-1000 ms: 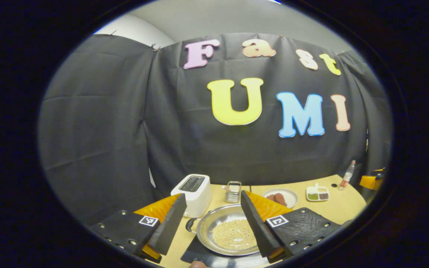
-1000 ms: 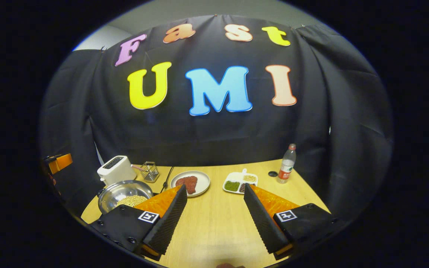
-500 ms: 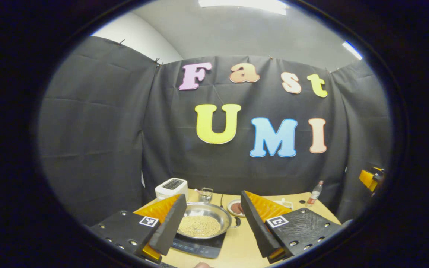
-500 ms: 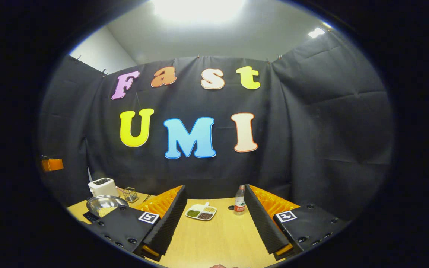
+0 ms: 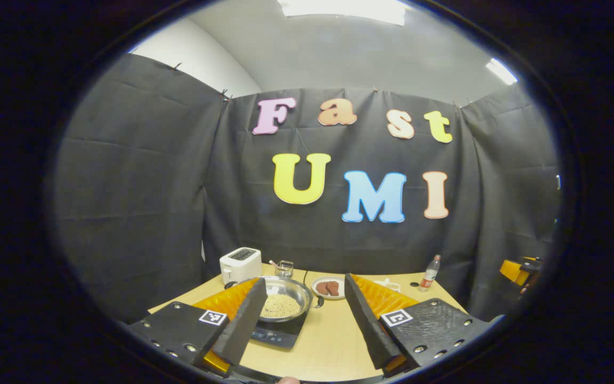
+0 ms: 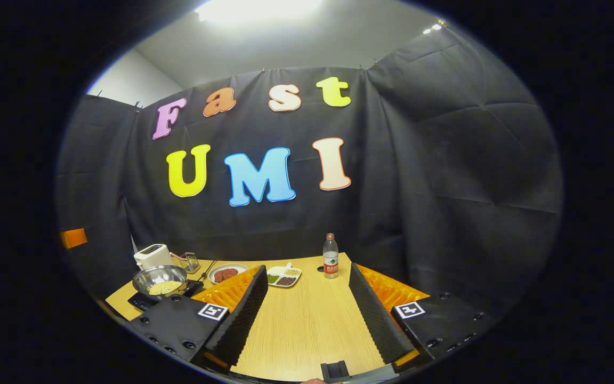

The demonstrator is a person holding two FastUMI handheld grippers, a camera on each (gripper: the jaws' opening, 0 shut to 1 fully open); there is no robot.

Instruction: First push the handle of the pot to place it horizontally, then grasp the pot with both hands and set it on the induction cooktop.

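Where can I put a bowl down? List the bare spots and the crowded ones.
Bare: the wooden table between the right gripper and the bottle. Crowded: the far left, where the pot on the induction cooktop, toaster, plate and divided tray cluster.

No legible words, brands or numbers are recorded on the objects. A square black-and-white coded marker (image 5: 212, 317) is noted at lower left of the left gripper view and a second (image 5: 396, 318) at lower right, both on the left gripper (image 5: 303, 282). Two like markers (image 6: 212, 311) (image 6: 409, 309) are noted on the right gripper (image 6: 307, 269). The bottle (image 6: 330, 256) bears a red label, too small to be read. Markings on the induction cooktop (image 5: 275, 336) panel cannot be made out.
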